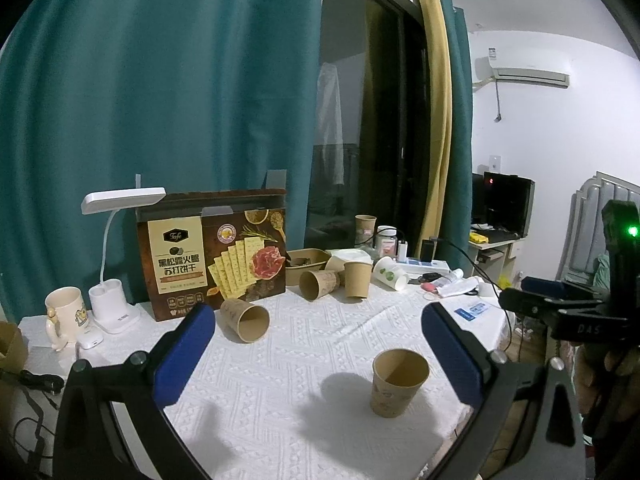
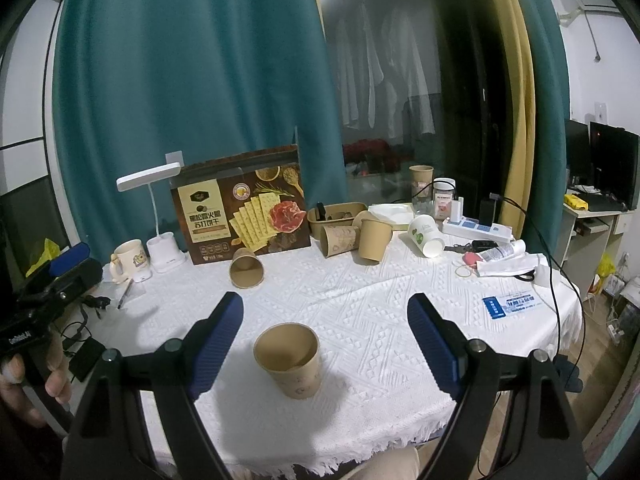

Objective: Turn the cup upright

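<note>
A brown paper cup [image 1: 398, 382] stands upright on the white tablecloth [image 1: 304, 420], mouth up, near the front. It also shows in the right wrist view [image 2: 290, 360]. My left gripper [image 1: 318, 314] is open and empty, hovering above the table behind the cup. My right gripper [image 2: 325, 305] is open and empty, with the cup below it, nearer its left finger [image 2: 218, 336]. A second brown cup [image 1: 245, 320] lies on its side with its mouth toward me; it shows in the right wrist view too [image 2: 246, 268].
A cracker box [image 1: 212, 254], desk lamp [image 1: 116, 240] and mug [image 1: 64, 314] stand at the back left. More paper cups [image 1: 356, 278], a tray [image 1: 306, 262], a white tipped cup [image 1: 390, 274], a power strip [image 2: 476, 230] and small items crowd the back right.
</note>
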